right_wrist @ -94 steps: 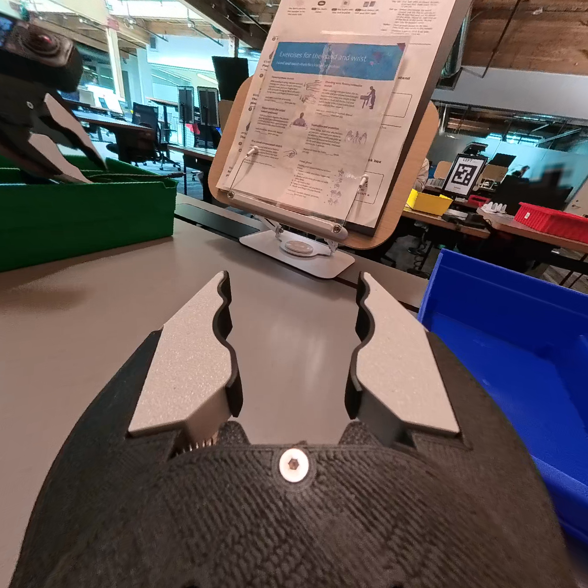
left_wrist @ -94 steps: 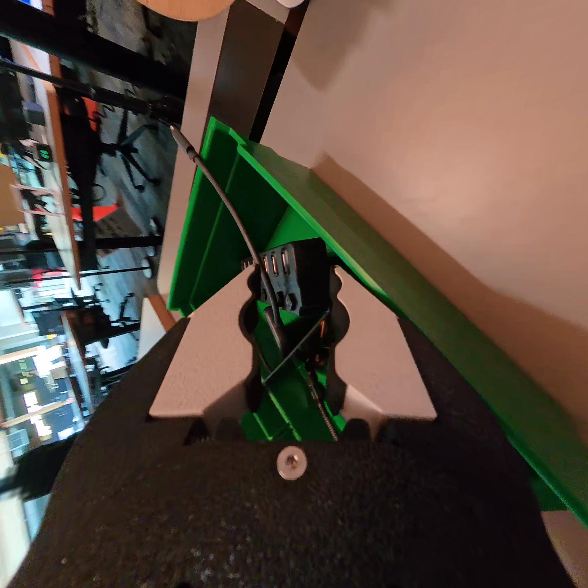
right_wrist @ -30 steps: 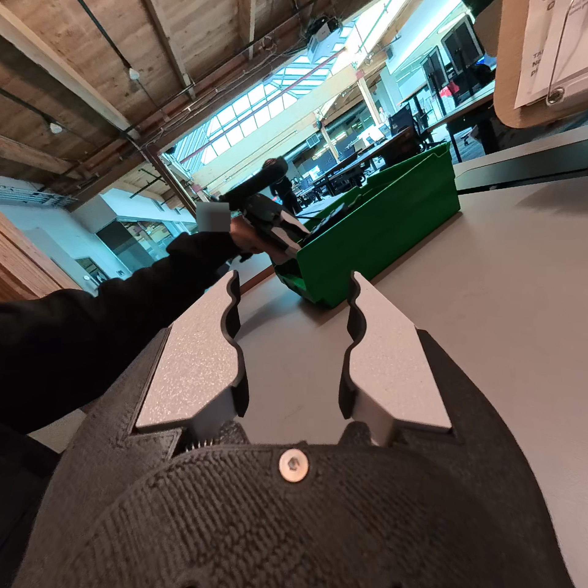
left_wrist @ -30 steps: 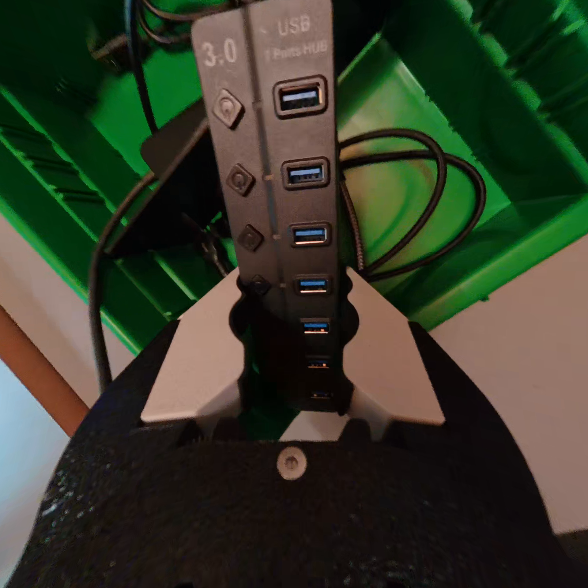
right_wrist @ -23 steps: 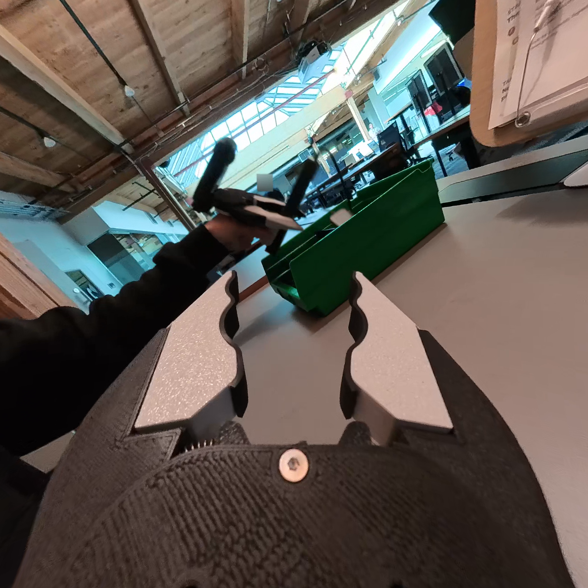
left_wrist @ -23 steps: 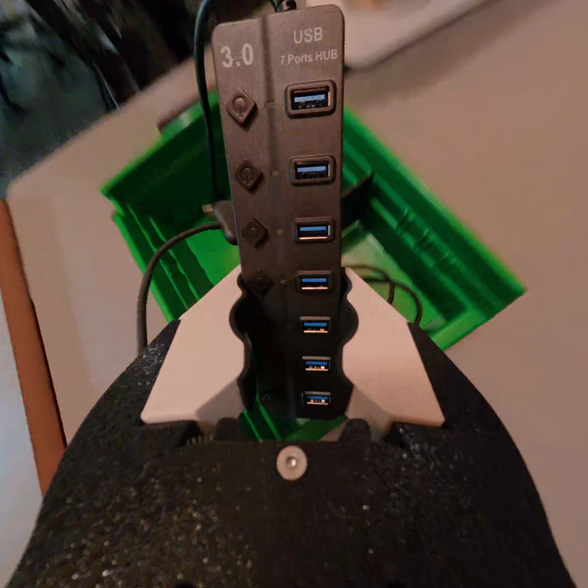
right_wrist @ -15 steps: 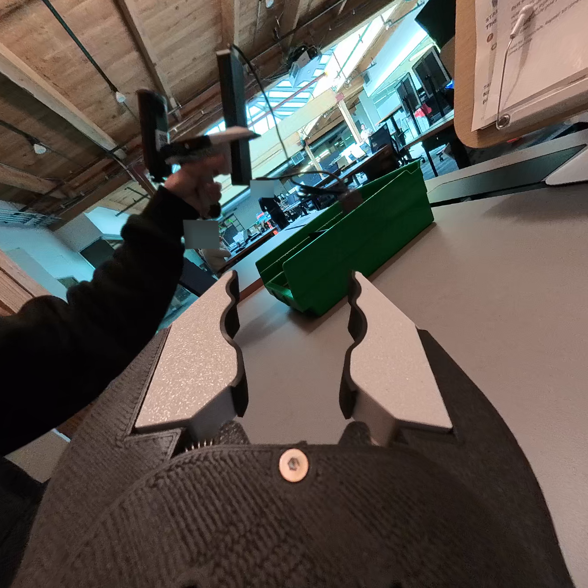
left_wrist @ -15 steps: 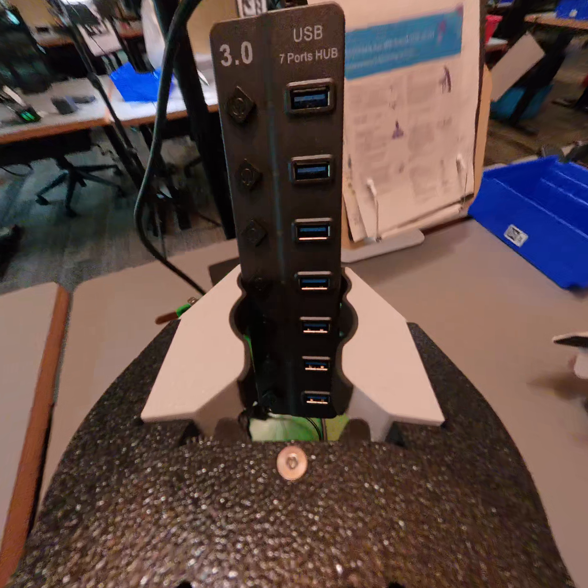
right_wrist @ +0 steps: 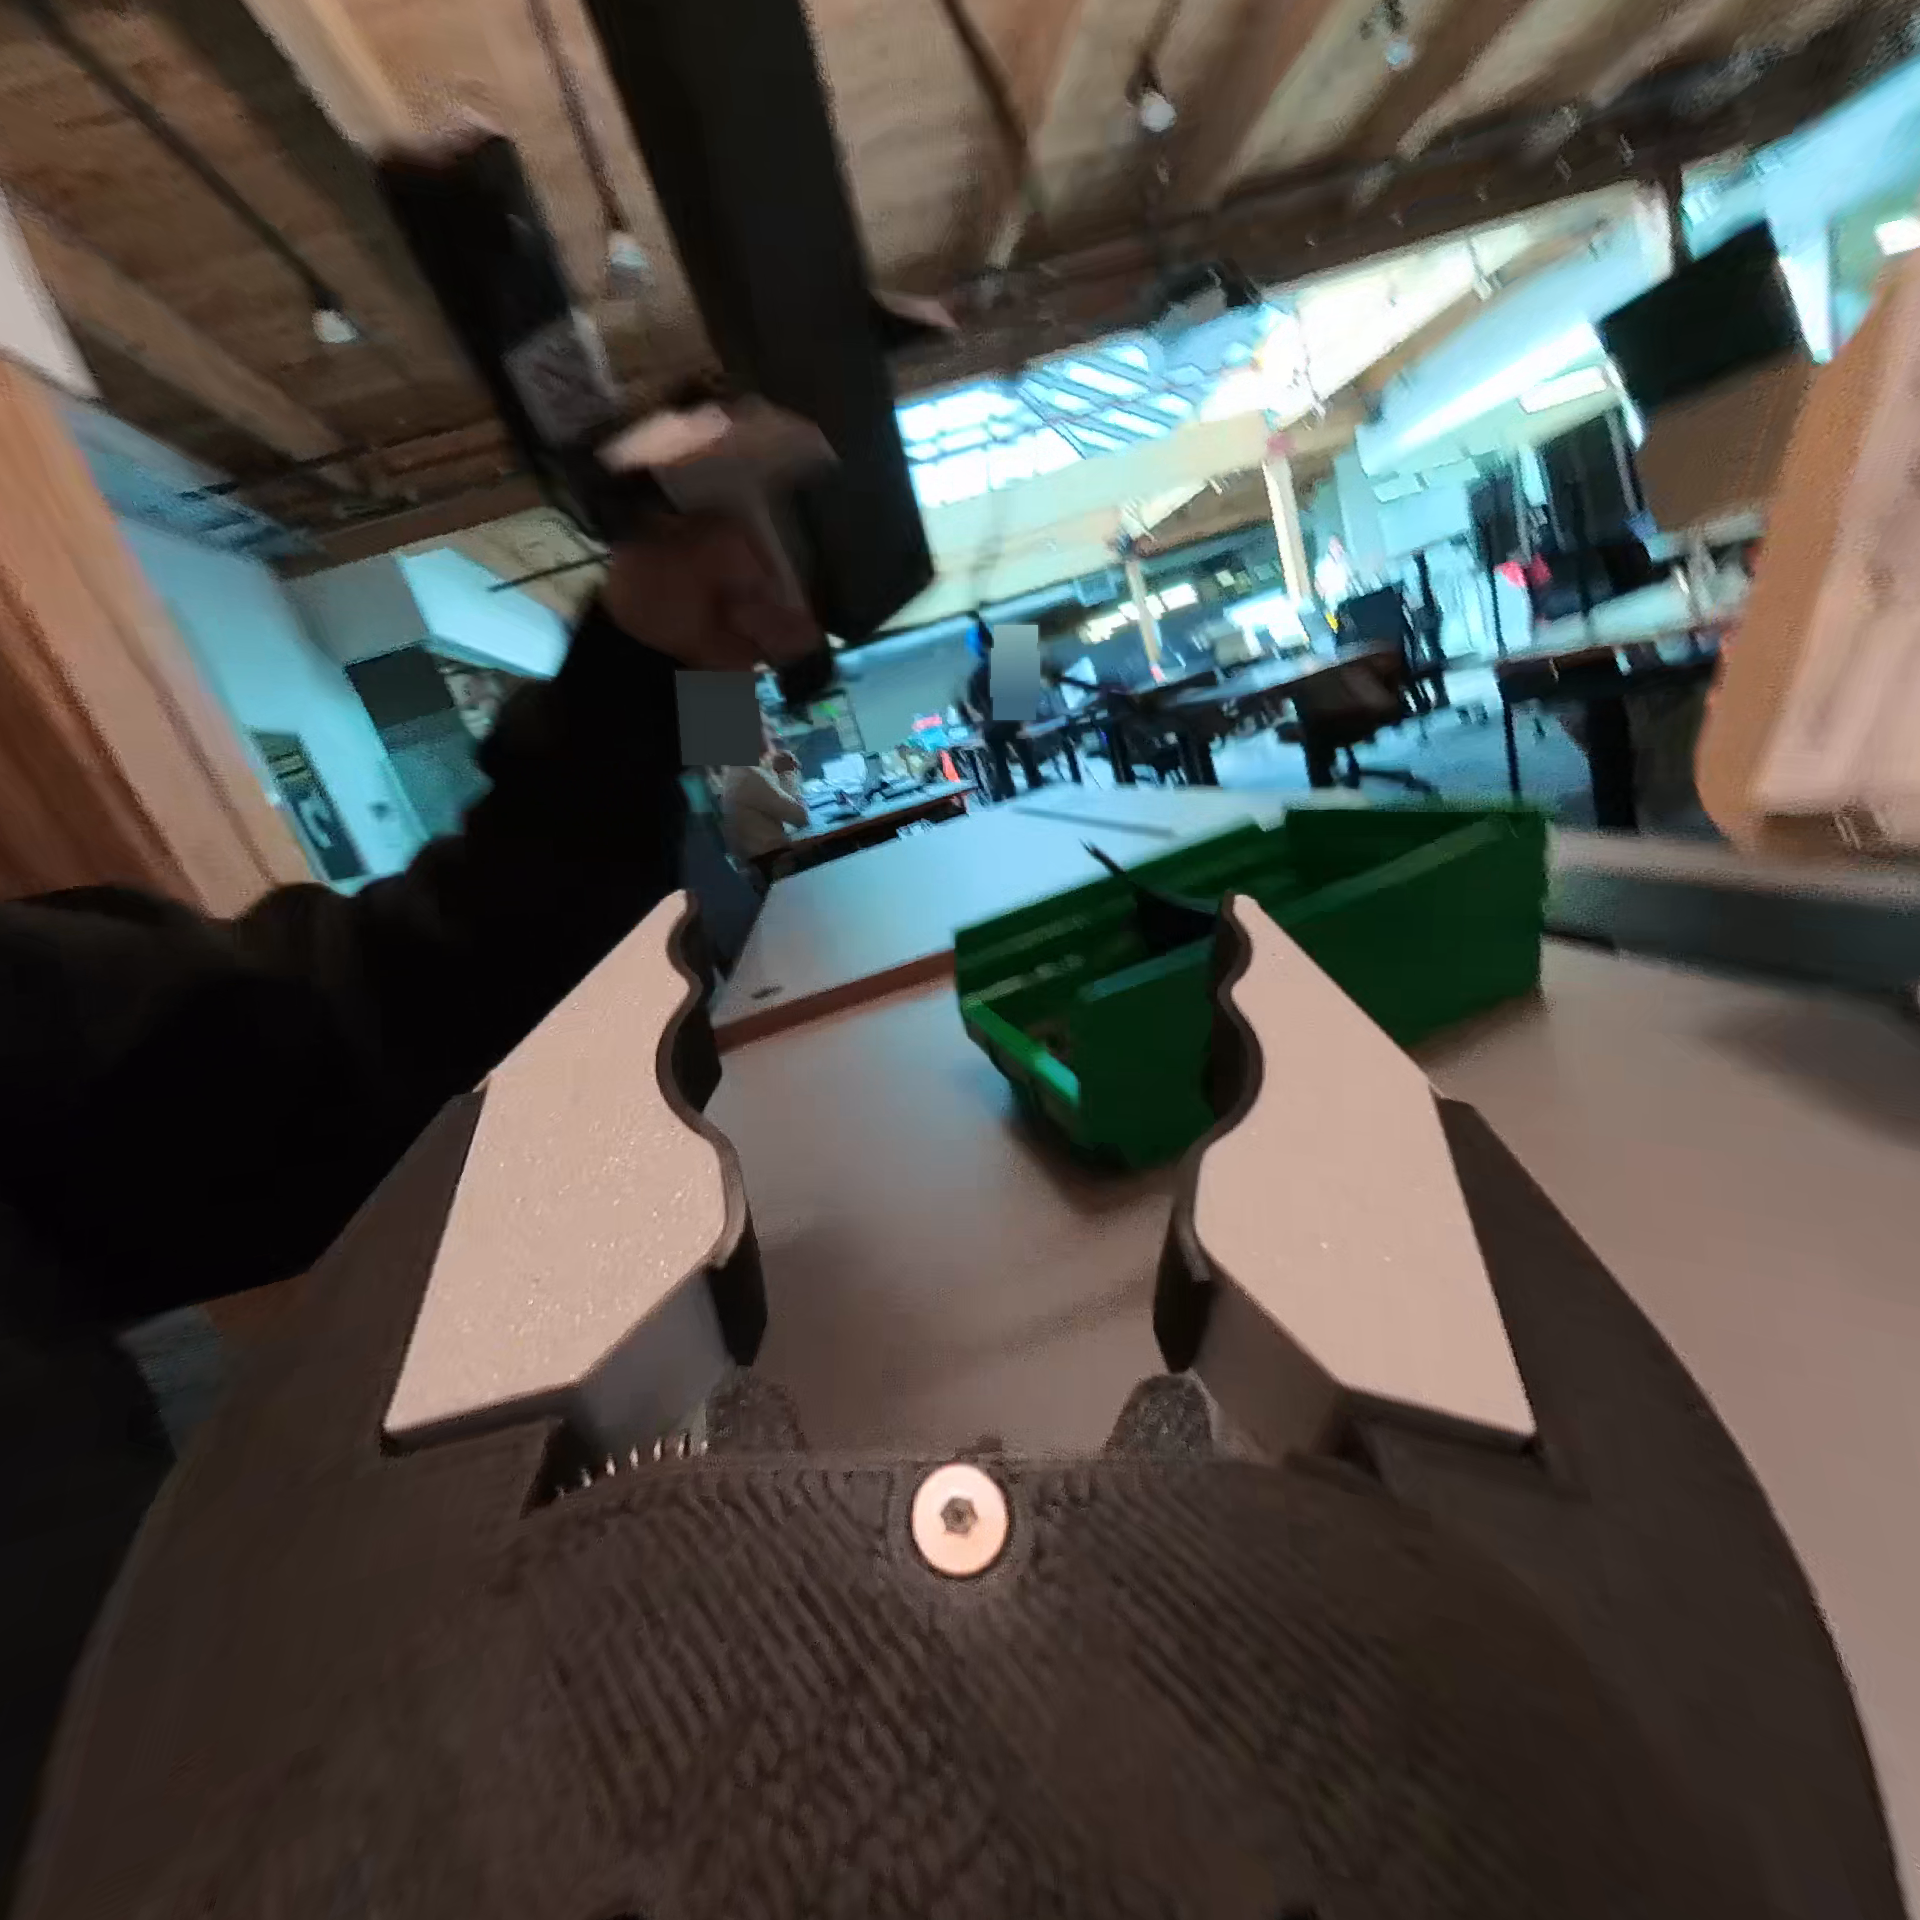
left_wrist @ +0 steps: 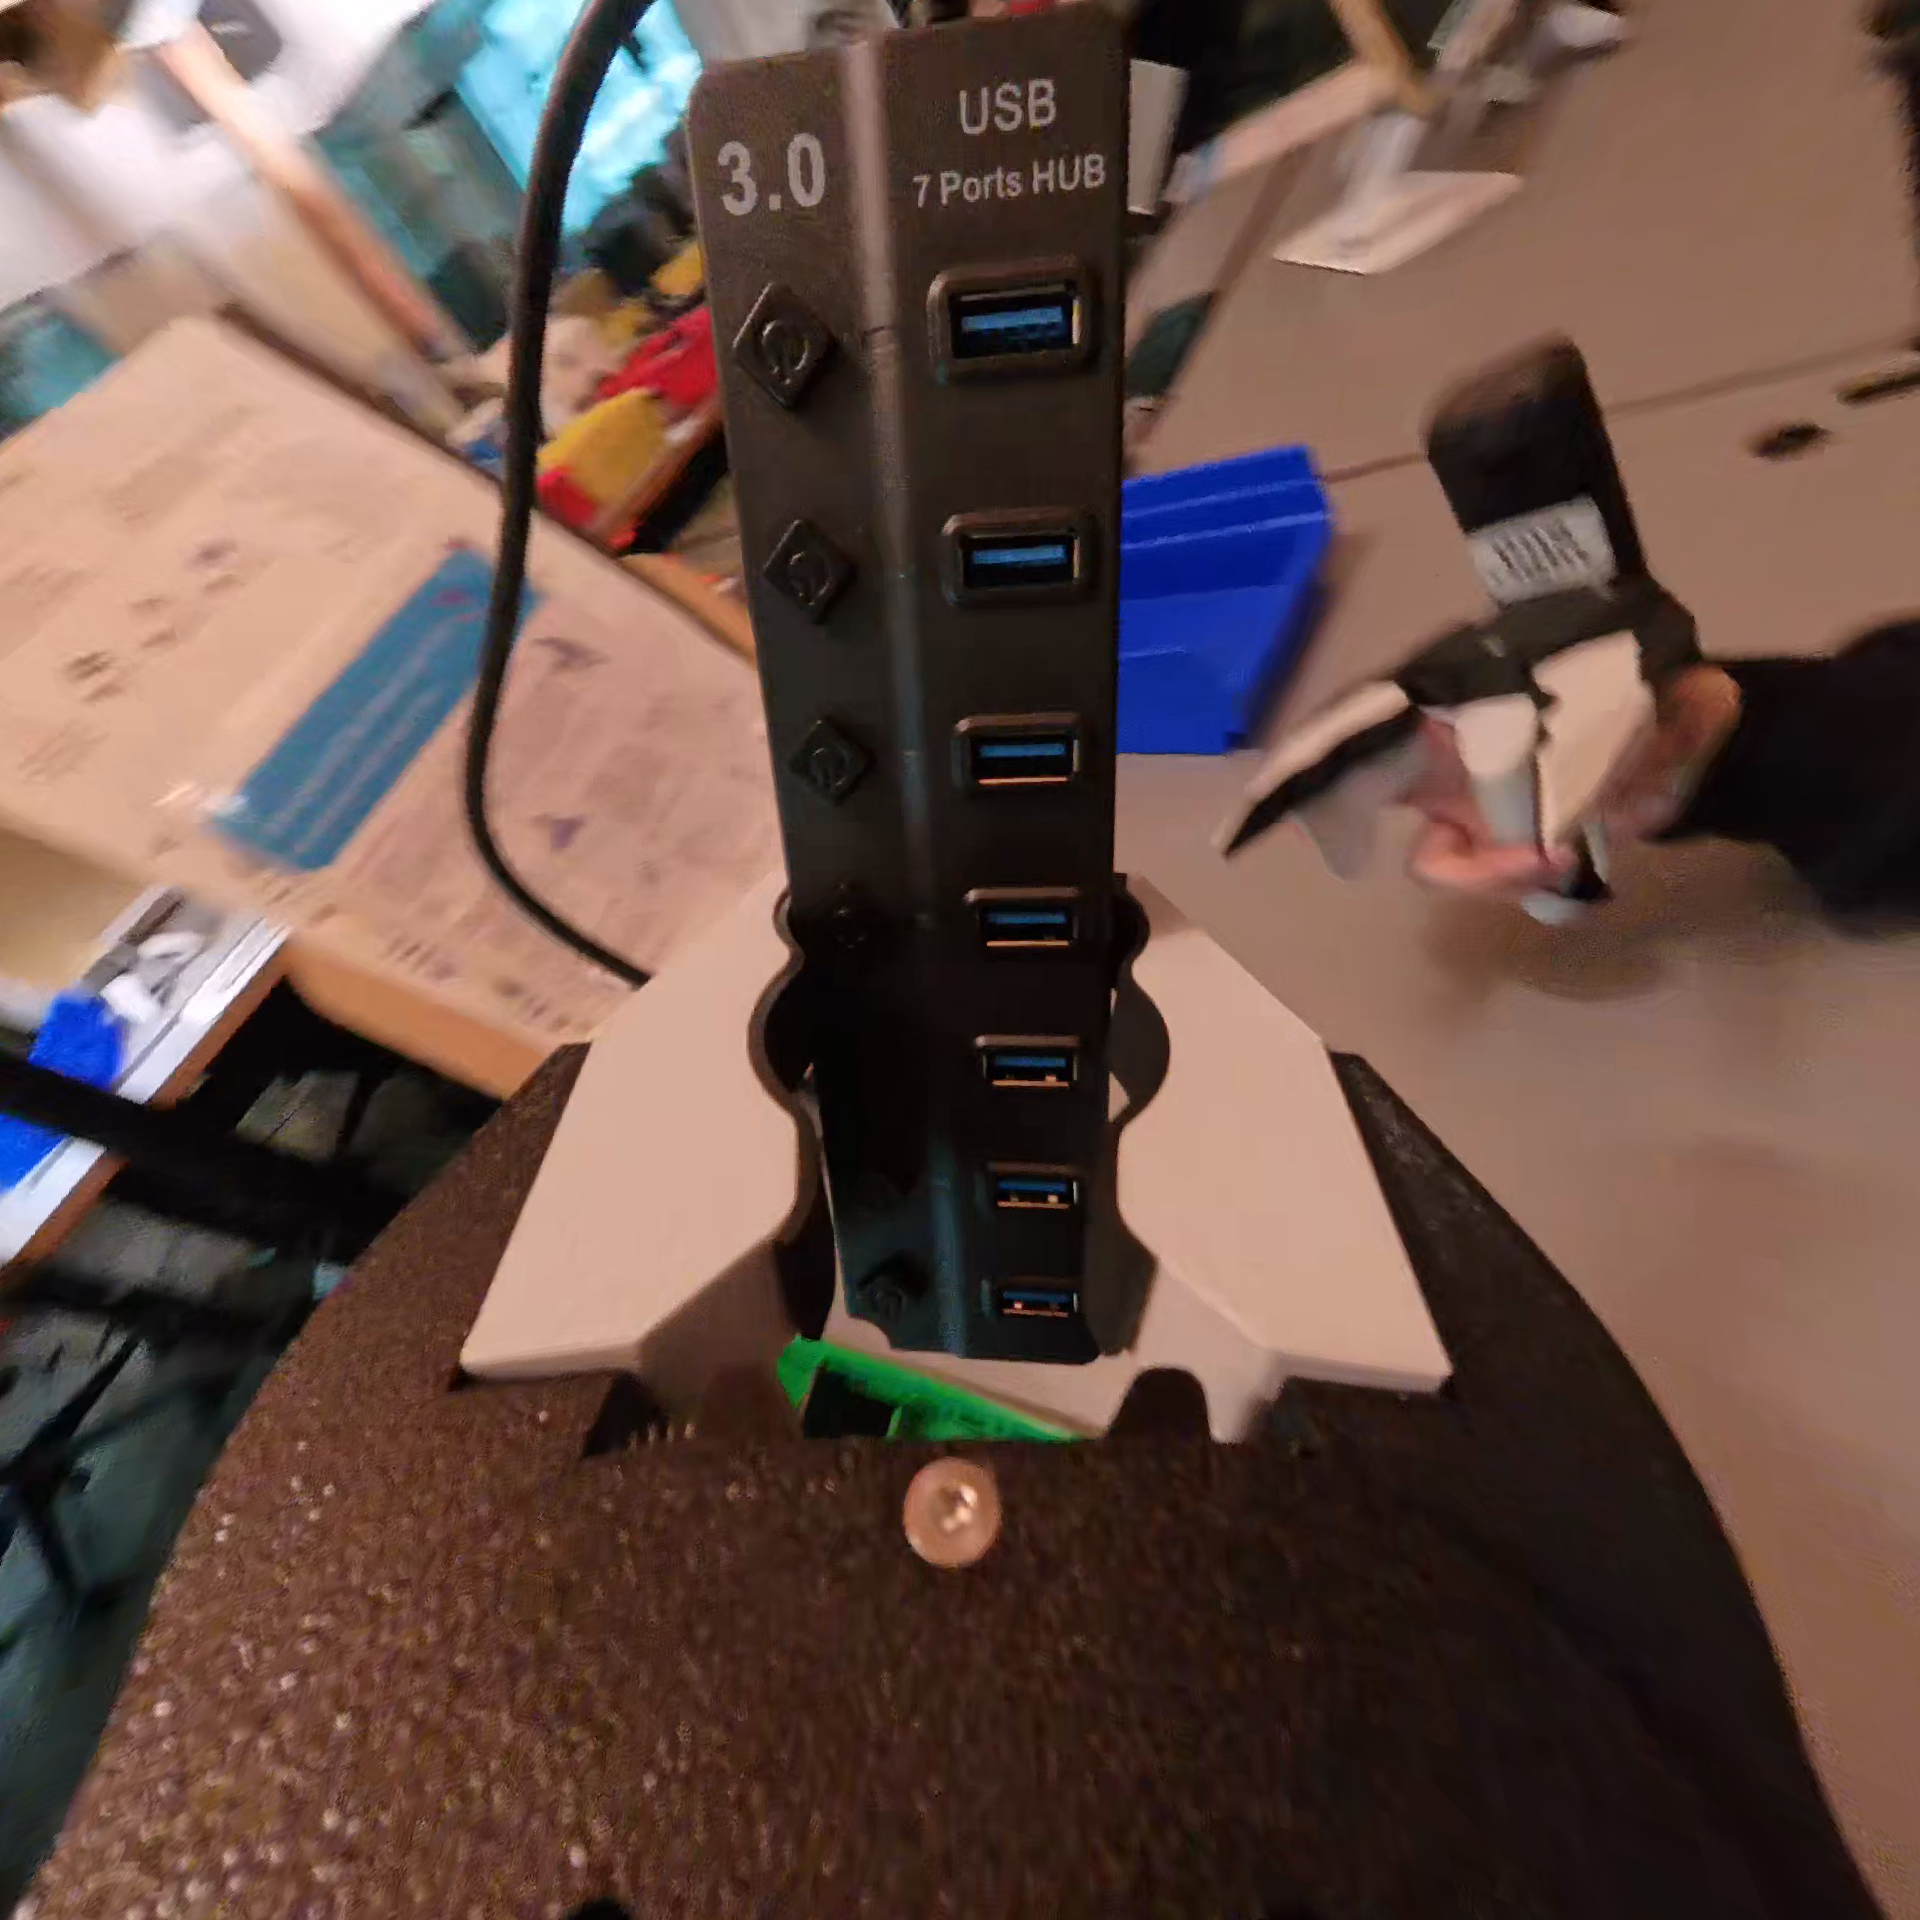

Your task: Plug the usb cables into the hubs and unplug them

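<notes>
hub lifted in left gripper, right gripper free

left gripper clamped on lower part of black usb hub, held upright in the air above grey table, all ports empty, black cable hanging from its top. right gripper with fingers apart, holding nothing, low over table, pointing to green bin. blue bin farther behind

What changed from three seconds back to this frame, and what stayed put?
The left tongs closed on the black USB hub inside the green bin, lifted it out and now hold it upright in the air, its cable trailing. The right tongs swung round toward the bin but stayed open and empty. The bin stayed on the table.
</notes>
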The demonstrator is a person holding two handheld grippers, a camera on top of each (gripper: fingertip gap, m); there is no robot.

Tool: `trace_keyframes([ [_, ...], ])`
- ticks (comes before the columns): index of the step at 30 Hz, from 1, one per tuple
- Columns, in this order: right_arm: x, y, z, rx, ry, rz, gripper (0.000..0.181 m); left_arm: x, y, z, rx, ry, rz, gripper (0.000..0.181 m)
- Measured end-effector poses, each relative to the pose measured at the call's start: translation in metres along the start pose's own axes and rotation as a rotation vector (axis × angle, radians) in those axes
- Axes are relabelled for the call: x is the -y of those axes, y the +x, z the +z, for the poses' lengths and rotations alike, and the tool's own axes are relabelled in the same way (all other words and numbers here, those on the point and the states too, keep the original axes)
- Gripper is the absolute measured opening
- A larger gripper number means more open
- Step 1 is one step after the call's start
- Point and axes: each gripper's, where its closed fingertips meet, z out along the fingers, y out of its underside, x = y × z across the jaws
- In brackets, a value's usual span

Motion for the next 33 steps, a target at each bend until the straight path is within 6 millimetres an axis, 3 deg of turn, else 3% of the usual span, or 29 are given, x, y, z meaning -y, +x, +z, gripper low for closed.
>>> trace_keyframes([
  [3, 0.032, -0.048, 0.008, 0.084, 0.015, -0.174, 0.085, -0.006, 0.055, 0.034, -0.175, -0.012, 0.058, 0.053],
  [5, 0.037, -0.061, 0.011, 0.070, -0.032, -0.294, 0.083, -0.016, 0.086, 0.055, -0.286, 0.004, 0.061, 0.053],
  [9, 0.042, -0.049, 0.001, -0.010, 0.023, -0.341, 0.075, -0.037, 0.140, 0.085, -0.491, 0.031, 0.021, 0.053],
  [12, 0.025, -0.037, -0.006, -0.001, 0.001, -0.331, 0.068, -0.047, 0.168, 0.103, -0.578, 0.040, -0.017, 0.053],
  [13, 0.018, -0.037, -0.008, 0.022, -0.018, -0.363, 0.058, -0.050, 0.173, 0.108, -0.590, 0.037, -0.025, 0.053],
  [17, 0.016, -0.019, -0.015, 0.028, -0.021, -0.322, 0.054, -0.059, 0.168, 0.125, -0.534, 0.039, -0.120, 0.060],
  [18, 0.019, -0.009, -0.017, -0.004, -0.023, -0.321, 0.055, -0.063, 0.163, 0.125, -0.500, 0.027, -0.143, 0.071],
  [20, 0.021, 0.013, -0.024, -0.093, -0.082, -0.376, 0.054, -0.069, 0.147, 0.118, -0.415, 0.006, -0.144, 0.074],
  [23, 0.005, 0.029, -0.027, -0.138, -0.251, -0.473, 0.054, -0.045, 0.123, 0.100, -0.281, 0.075, -0.084, 0.071],
  [26, -0.019, 0.027, -0.016, -0.074, -0.390, -0.566, 0.054, -0.022, 0.121, 0.097, -0.253, 0.067, 0.006, 0.072],
  [30, -0.032, 0.012, 0.000, 0.016, -0.435, -0.589, 0.054, -0.031, 0.131, 0.107, -0.333, -0.038, 0.058, 0.069],
  [33, -0.037, 0.009, 0.002, 0.026, -0.459, -0.602, 0.054, -0.033, 0.138, 0.108, -0.384, -0.029, 0.046, 0.051],
])
